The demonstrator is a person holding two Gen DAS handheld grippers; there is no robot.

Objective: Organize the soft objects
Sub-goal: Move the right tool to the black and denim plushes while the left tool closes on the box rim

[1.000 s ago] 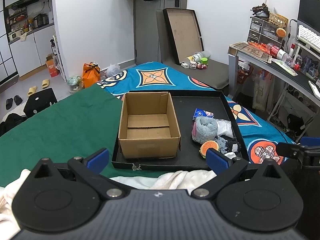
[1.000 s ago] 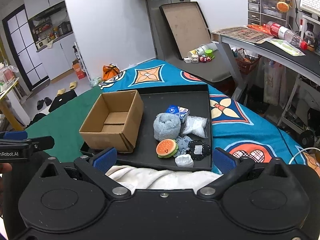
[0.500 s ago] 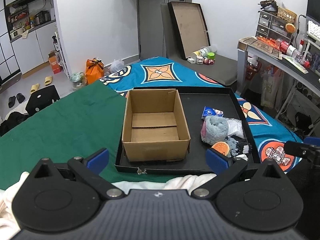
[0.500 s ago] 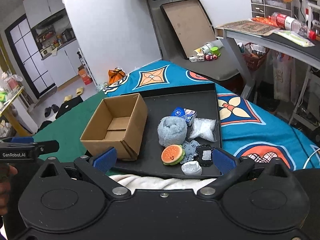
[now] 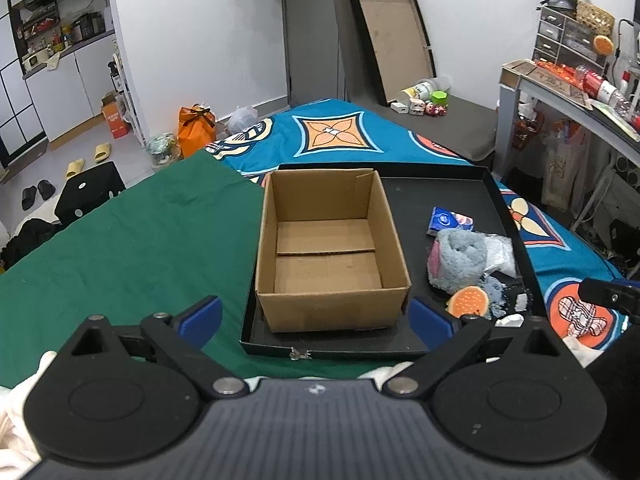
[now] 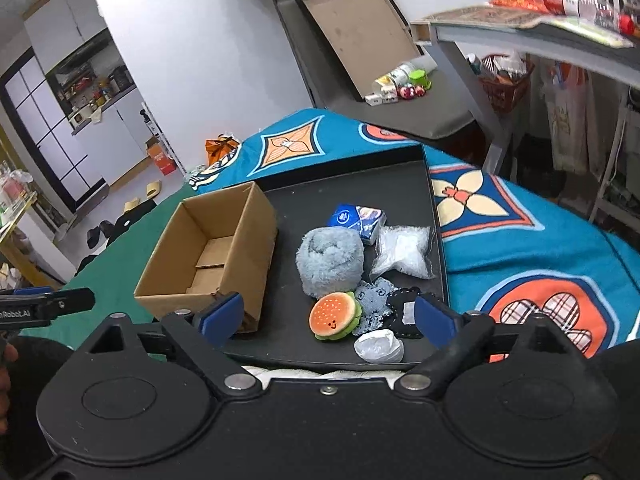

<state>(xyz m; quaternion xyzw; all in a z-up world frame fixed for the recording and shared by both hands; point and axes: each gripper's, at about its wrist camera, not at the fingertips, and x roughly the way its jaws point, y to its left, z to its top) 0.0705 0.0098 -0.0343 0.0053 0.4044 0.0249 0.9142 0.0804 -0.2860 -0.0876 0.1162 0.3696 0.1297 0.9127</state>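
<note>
An open, empty cardboard box stands at the left of a black tray. To its right lie a fluffy blue-grey roll, a burger plush, a blue tissue pack, a clear bag of white filling, a blue patterned cloth, a black pouch and a white wad. My left gripper is open and empty before the box. My right gripper is open and empty, just short of the burger plush.
The tray rests on a bed with a green cloth and a blue patterned blanket. A white fabric lies at the near edge. A desk stands at the right, a leaning tray lid behind.
Both grippers have moved forward and closer to the tray; the box and soft items look larger. The right gripper has tilted down towards the pile. Nothing was grasped.
</note>
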